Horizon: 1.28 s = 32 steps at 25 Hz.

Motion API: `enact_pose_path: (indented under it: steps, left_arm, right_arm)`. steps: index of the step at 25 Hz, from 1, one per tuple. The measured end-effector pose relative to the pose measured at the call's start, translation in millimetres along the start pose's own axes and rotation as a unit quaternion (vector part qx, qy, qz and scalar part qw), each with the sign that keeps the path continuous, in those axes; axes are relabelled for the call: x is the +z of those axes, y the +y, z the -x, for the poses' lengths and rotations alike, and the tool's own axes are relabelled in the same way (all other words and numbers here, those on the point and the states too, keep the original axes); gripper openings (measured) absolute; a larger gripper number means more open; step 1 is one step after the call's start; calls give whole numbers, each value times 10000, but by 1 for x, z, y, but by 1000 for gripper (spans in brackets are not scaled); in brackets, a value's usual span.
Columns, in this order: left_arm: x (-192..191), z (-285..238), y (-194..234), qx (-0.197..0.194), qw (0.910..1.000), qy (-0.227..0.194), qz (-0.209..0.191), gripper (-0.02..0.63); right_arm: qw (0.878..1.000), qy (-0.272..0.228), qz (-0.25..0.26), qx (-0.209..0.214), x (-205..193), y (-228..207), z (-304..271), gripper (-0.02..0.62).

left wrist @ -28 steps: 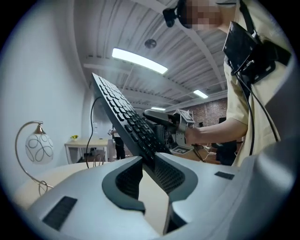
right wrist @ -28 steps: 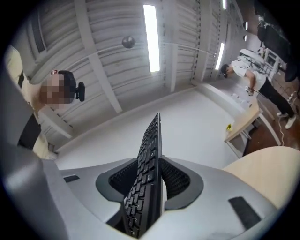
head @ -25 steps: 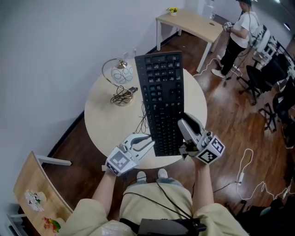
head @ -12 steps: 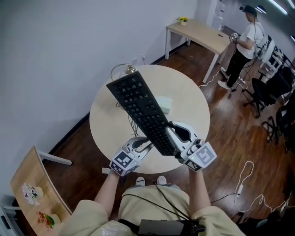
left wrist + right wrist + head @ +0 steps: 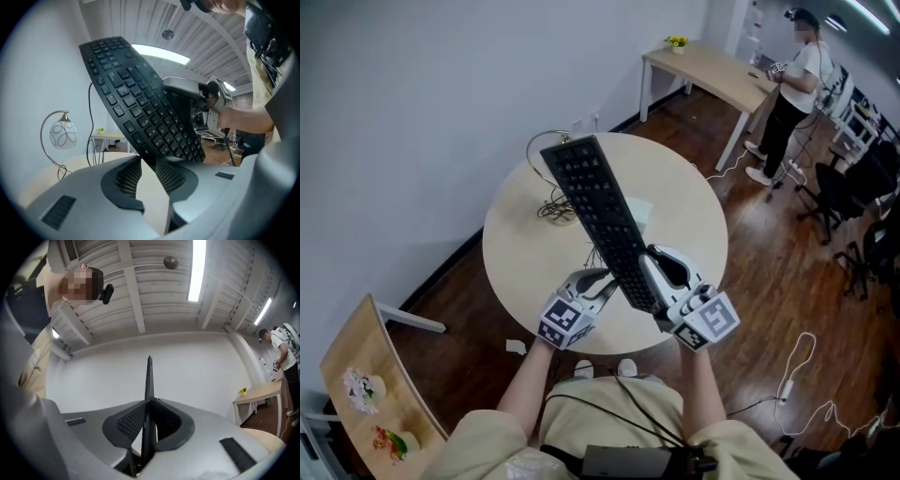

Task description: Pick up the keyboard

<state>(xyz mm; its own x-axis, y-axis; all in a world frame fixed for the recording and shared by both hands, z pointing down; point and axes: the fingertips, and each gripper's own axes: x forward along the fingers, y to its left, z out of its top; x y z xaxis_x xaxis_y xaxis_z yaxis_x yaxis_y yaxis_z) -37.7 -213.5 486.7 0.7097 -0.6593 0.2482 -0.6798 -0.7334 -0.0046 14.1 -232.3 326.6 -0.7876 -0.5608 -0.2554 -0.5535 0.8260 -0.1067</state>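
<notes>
Left tool [image 5: 605,279]: jaws closed down on the near edge of the keyboard [image 5: 600,216]; in the left gripper view the pads meet right at its lower edge [image 5: 136,98], keys turned towards the camera. Right tool [image 5: 656,272]: also closed on the keyboard, just beside the left tool on the same near end; in the right gripper view the board stands edge-on [image 5: 149,380], pinched between both pads. Keyboard is black, full-size and clear of the table [image 5: 694,216], held tilted in the air above it, far end raised and pointing away from the person towards the wall. Table is round, pale wood. On it, under the keyboard's line, a small white thing [image 5: 639,208], partly hidden. Left of the keyboard a coil of dark cable [image 5: 555,211]. Past that a lamp [image 5: 63,135] with a curved metal stem and patterned white globe, mostly hidden in the head view by the keyboard's far end. Dark wood floor [image 5: 769,244] around the table. Farther off, a rectangular far table [image 5: 712,70] against the wall, yellow flowers [image 5: 677,41] at its corner, and a standing person [image 5: 787,84] beside it.
</notes>
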Motion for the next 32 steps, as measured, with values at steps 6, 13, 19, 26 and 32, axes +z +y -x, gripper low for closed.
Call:
enact_pose_path:
  steps: [6, 13, 19, 26, 32]
  left_arm:
    - [13, -8, 13, 285, 9993, -242, 32, 80]
    - [26, -13, 15, 236, 9993, -278, -117, 80]
    - [25, -14, 18, 316, 9991, -270, -129, 80]
    - [27, -9, 17, 250, 9991, -287, -190, 80]
    - [28, -7, 19, 273, 9990, -287, -201, 78]
  right_arm:
    - [9995, -220, 215, -75, 13, -5, -1, 74]
    - [9989, -444, 75, -159, 18, -18, 2, 72]
    - [9991, -410, 130, -55, 20, -16, -2, 71]
    - [9990, -429, 39, -96, 20, -16, -5, 63]
    - [9987, -506, -28, -18, 20, -15, -5, 61]
